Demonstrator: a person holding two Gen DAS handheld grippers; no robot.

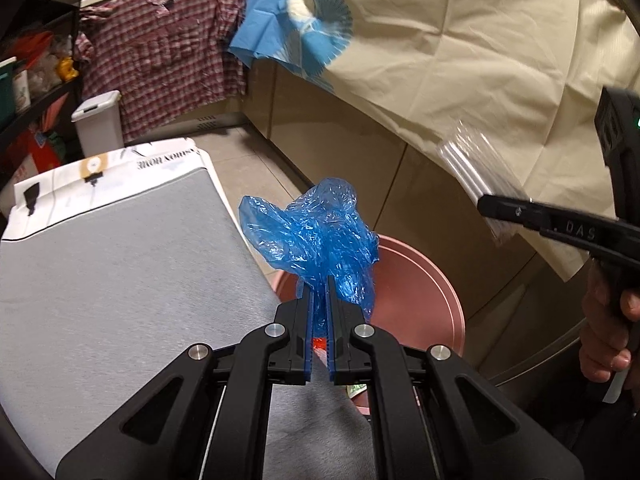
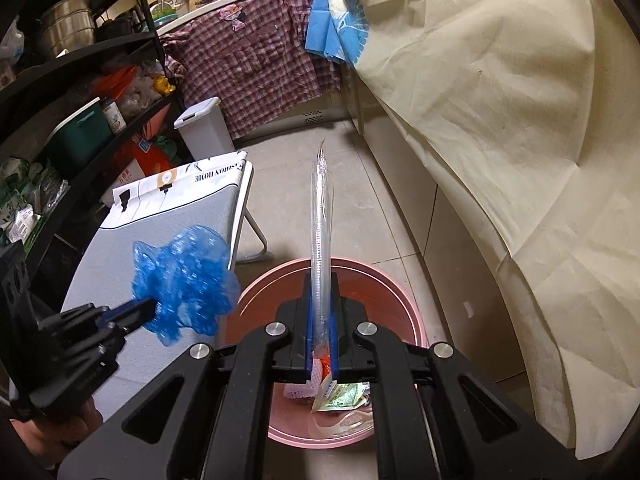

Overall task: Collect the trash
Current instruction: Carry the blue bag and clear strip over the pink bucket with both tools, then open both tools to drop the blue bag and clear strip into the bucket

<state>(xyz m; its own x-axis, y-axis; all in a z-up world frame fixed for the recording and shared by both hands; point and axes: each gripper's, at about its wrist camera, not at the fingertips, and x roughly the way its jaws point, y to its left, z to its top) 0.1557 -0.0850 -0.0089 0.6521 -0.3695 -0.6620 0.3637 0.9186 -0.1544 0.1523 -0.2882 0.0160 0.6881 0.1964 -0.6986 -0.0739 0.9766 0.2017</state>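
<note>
Two pieces of plastic trash, each pinched in a handheld gripper, poised above a pink bin.

A crumpled blue plastic bag (image 1: 316, 236) is clamped between the closed jaws of the left gripper (image 1: 319, 292), bunching out ahead of the tips; a long clear plastic sleeve (image 2: 321, 240) is clamped in the closed jaws of the right gripper (image 2: 322, 308), its long axis running straight out along the fingers, away from the camera; both grippers tilt downward; the pink bin (image 2: 408, 300) lies below and just ahead of the right jaws, already holding paper scraps and wrappers (image 2: 340, 396); the right hand looks the nearer, sitting directly over the opening, while the left hangs at the bin's edge beside a grey padded tabletop (image 1: 100, 260); a release would likely drop each piece inward; a cream cloth (image 2: 500, 100) drapes to the right.
</note>
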